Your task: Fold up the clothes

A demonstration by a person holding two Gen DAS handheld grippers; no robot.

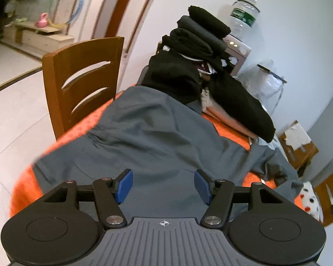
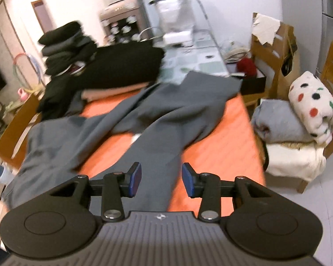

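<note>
Orange table point(image 2: 222, 146), grey trousers point(image 2: 157, 119) spread rumpled, legs splayed apart

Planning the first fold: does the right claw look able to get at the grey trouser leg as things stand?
Probably yes. The right claw is open just above the grey trouser leg lying flat on the orange tabletop, with nothing between them.

grey trousers point(image 2: 144, 119): 1 | wooden chair point(image 1: 82, 77): 1 | water bottle point(image 1: 244, 15): 1

I see white walls and a pale tiled floor point(image 1: 13, 119). A brown wooden slat-back chair point(image 1: 82, 77) stands beside the orange-covered table point(image 2: 222, 146).
</note>
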